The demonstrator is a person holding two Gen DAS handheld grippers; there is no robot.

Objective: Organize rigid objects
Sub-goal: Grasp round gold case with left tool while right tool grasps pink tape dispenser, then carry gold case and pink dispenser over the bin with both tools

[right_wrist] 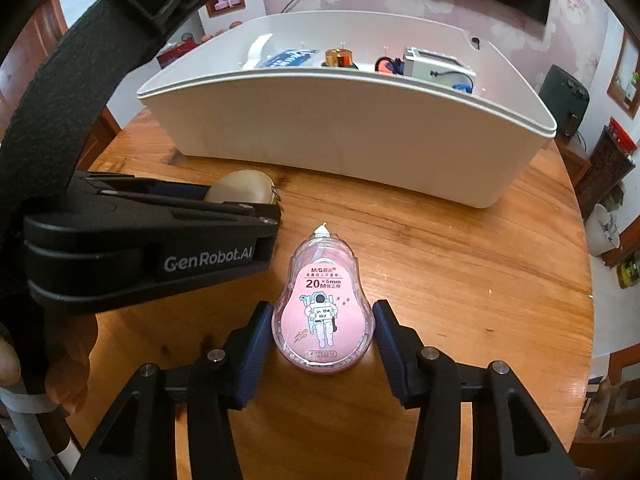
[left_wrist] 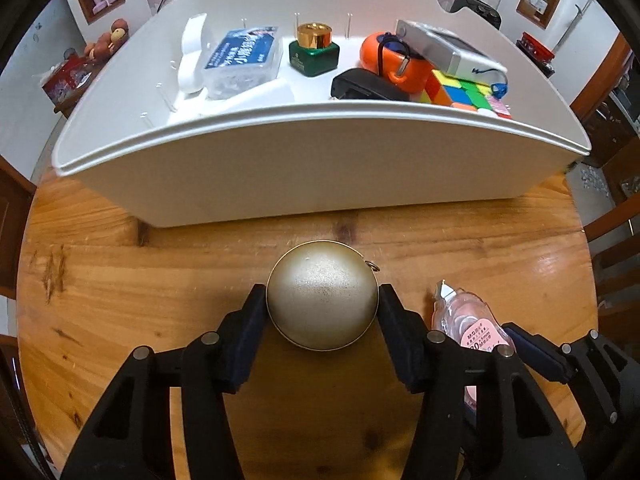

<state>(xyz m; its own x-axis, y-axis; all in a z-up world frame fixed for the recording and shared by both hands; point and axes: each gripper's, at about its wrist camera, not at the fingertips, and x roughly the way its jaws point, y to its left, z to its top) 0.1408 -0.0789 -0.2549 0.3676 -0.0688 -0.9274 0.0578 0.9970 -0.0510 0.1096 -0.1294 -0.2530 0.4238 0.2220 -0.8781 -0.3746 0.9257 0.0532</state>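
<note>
Table (left_wrist: pixel 120 264), round and wooden, carries a white bin (left_wrist: pixel 280 172) across its far half; bare wood lies open between the bin's near wall and the table's near edge, with more free surface to the left of the grippers. Left gripper (left_wrist: pixel 322 312) is clenched on a gold round case (left_wrist: pixel 322 300), pads against its two sides, small ring (left_wrist: pixel 372 267) on the case pointing toward the bin. Right gripper (right_wrist: pixel 323 332) grasps a pink correction tape (right_wrist: pixel 323 308) at its wide rear end. Tape lies flat on the table, long axis running away from the gripper toward the bin, narrow white tip (right_wrist: pixel 322 231) foremost, label up. Case and tape sit side by side, near each other but apart, both short of the bin wall. Bin already holds a green jar (left_wrist: pixel 314 54), an orange case (left_wrist: pixel 394 62), a puzzle cube (left_wrist: pixel 464 94) and a clear box (left_wrist: pixel 242 62).
</note>
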